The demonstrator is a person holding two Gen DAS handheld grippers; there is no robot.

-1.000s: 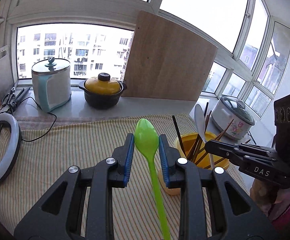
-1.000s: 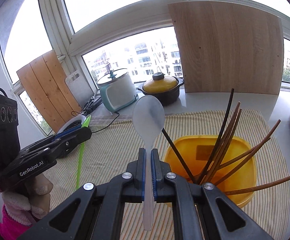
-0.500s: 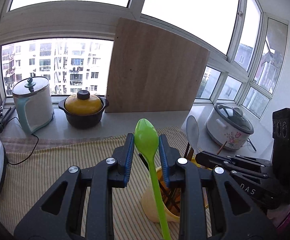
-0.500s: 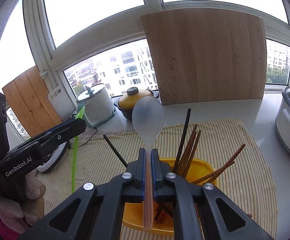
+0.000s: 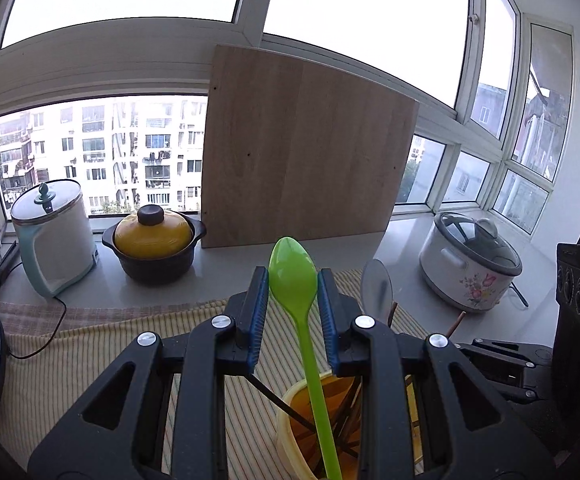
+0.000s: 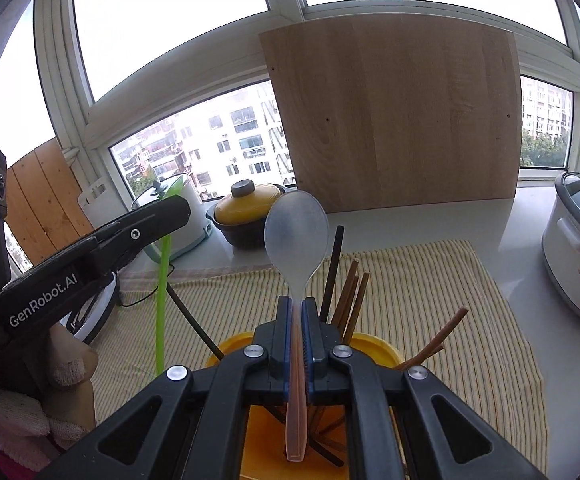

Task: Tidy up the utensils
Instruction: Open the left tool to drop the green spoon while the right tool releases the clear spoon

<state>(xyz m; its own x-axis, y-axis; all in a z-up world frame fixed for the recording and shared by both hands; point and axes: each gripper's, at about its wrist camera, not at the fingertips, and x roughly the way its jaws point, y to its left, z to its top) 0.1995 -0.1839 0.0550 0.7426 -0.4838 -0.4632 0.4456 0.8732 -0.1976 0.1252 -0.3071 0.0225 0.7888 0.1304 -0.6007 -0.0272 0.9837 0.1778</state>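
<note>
In the left wrist view, the left tool (image 5: pixel 293 312) is pinching a green spoon (image 5: pixel 293 276), bowl up at 12 o'clock. The handle is pointing down into the yellow cup (image 5: pixel 290 420) at 6 o'clock, likely so it can drop in. The bench (image 5: pixel 226 284) is wearing a striped cloth (image 5: pixel 90 344). A white kettle (image 5: pixel 52 236) and a yellow-lidded pot (image 5: pixel 154 244) are sitting at 9 o'clock.

In the right wrist view, the right tool (image 6: pixel 297 320) is pressed tight on a clear spoon (image 6: pixel 295 240). Its handle is hanging over the yellow cup (image 6: pixel 377 344), where chopsticks (image 6: pixel 349 296) are standing. A wooden board (image 6: pixel 393 112) is leaning on the window at 12 o'clock.
</note>
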